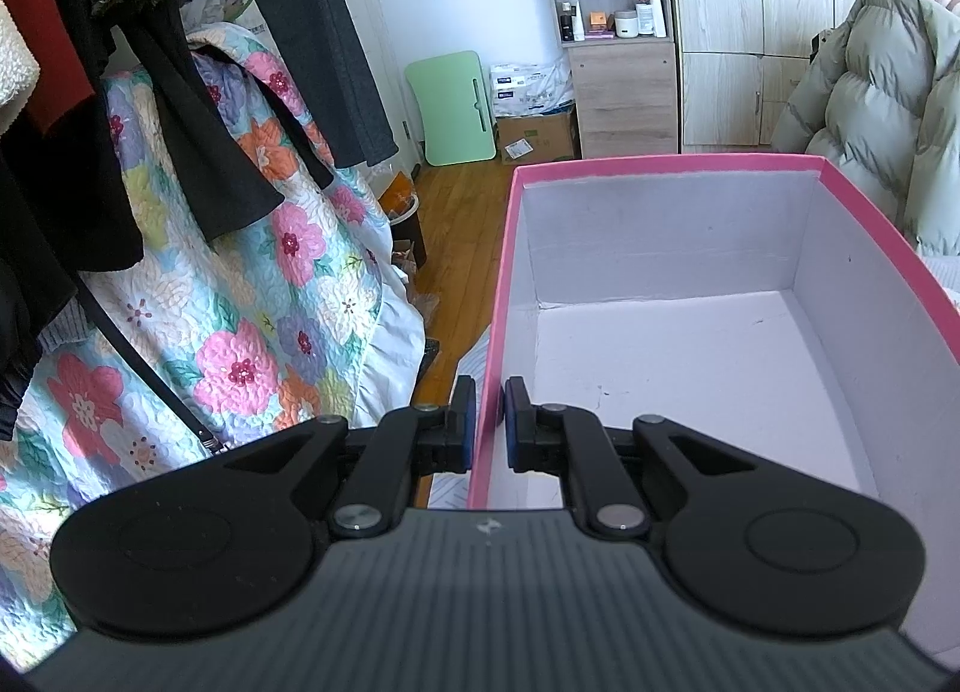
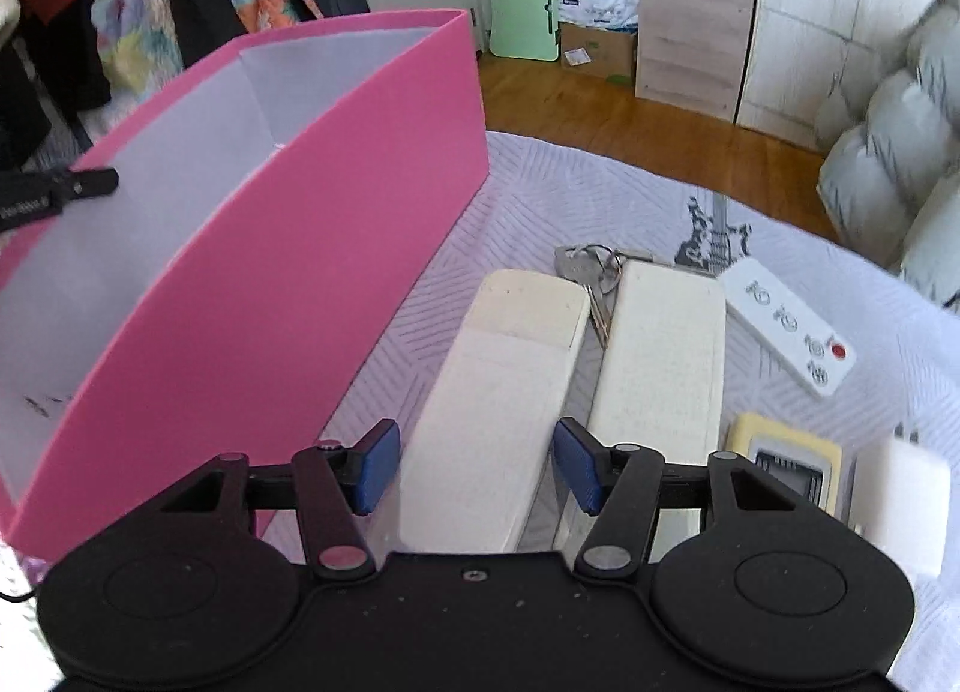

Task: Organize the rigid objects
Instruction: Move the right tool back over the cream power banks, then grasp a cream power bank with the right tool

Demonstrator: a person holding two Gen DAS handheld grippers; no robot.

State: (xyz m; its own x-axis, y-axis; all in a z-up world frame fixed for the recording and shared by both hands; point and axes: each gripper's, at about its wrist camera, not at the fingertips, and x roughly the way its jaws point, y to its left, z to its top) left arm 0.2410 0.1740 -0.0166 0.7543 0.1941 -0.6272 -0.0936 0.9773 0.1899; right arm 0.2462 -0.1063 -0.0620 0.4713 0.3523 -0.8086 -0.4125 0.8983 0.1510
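My right hand-held gripper [image 2: 477, 467] gaped, empty, astride the cream case [image 2: 498, 392]; left hand-held gripper [image 1: 487, 425] pinched the box [image 1: 498, 296] wall at nine o'clock; next, I judged, closing.

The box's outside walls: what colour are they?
Pink outside, white inside; the box shows this best in the right wrist view.

Matt pink cardboard box [image 2: 336, 224], glossy white plastic remote [image 2: 786, 326], shiny metal keys [image 2: 585, 266]

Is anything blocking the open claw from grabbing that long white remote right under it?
No, nothing visible does. The right gripper is open with the long white remote lying bare between its fingers. The keys and the second white remote lie off to the side, beyond one finger.
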